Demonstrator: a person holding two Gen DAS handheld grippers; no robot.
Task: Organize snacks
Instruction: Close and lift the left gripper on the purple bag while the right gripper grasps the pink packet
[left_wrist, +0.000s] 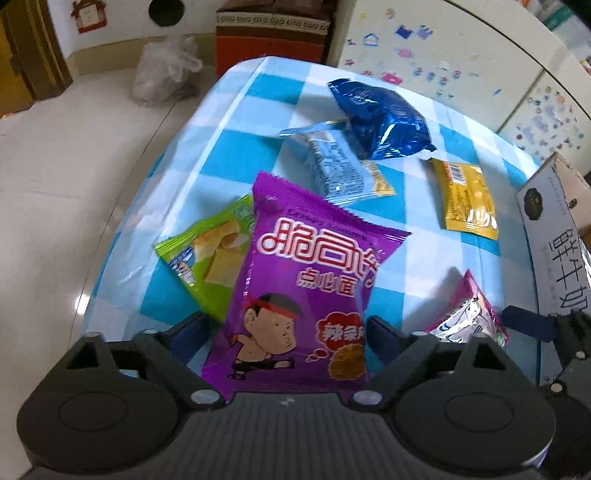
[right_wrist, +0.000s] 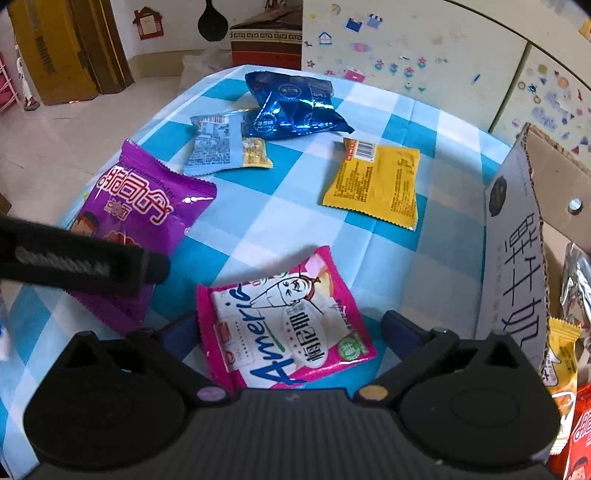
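My left gripper stands open around the lower part of a purple snack bag, which also shows in the right wrist view. My right gripper stands open around a pink and white snack bag, also seen in the left wrist view. Whether either bag is lifted off the table is not clear. A green bag, a light blue packet, a dark blue bag and a yellow packet lie on the blue checked tablecloth.
A cardboard box stands at the table's right edge with several snack packs inside. A white cabinet with stickers stands behind the table. A clear plastic bag and a box sit on the floor beyond.
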